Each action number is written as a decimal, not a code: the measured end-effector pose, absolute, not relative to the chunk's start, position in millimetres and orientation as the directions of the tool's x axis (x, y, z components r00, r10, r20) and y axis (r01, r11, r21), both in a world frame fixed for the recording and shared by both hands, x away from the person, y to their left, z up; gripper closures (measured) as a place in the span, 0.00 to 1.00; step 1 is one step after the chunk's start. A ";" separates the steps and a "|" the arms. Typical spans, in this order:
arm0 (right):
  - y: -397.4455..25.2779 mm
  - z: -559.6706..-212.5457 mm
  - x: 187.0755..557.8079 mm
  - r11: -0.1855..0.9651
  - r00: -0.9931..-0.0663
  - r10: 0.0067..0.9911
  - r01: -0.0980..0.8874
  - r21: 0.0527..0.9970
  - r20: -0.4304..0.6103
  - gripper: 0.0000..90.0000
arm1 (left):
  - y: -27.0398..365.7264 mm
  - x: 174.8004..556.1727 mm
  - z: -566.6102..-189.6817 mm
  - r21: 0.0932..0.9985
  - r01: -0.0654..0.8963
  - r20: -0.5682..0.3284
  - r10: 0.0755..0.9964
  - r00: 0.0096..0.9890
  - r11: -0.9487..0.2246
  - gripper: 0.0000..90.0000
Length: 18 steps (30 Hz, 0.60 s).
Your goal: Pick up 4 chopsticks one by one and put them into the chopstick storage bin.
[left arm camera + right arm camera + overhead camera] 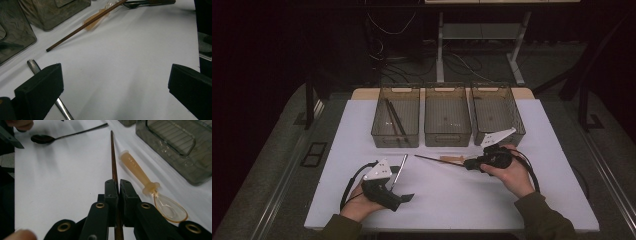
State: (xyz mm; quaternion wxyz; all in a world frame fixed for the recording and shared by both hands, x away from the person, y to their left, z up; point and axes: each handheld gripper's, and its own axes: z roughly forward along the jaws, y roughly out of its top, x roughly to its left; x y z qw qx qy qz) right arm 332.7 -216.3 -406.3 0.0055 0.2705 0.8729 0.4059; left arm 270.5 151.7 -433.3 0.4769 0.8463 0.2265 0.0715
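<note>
Now my left gripper [404, 197] is spread wide beside the metal spoon [398, 170]. My right gripper [119, 185] pinches the wooden chopstick [439, 161], whose long axis points left; the chopstick bin [396, 118] lies up-left of it.

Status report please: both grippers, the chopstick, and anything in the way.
Right gripper shut on brown chopstick. Left gripper open, a metal spoon beside it. Amber plastic spoon lies alongside the chopstick; three bins beyond.
</note>
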 end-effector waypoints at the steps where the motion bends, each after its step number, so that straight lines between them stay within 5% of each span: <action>1: -217.5 -404.5 332.1 0.519 -0.853 0.477 0.467 0.716 0.211 0.95 | 151.7 270.5 -433.3 0.839 0.316 -0.095 0.452 0.887 -0.443 0.00; 18: -231.1 -384.0 326.6 0.452 -0.842 0.496 0.461 0.764 0.214 0.95 | 152.0 270.6 -433.3 0.840 0.318 -0.097 0.456 0.885 -0.439 0.00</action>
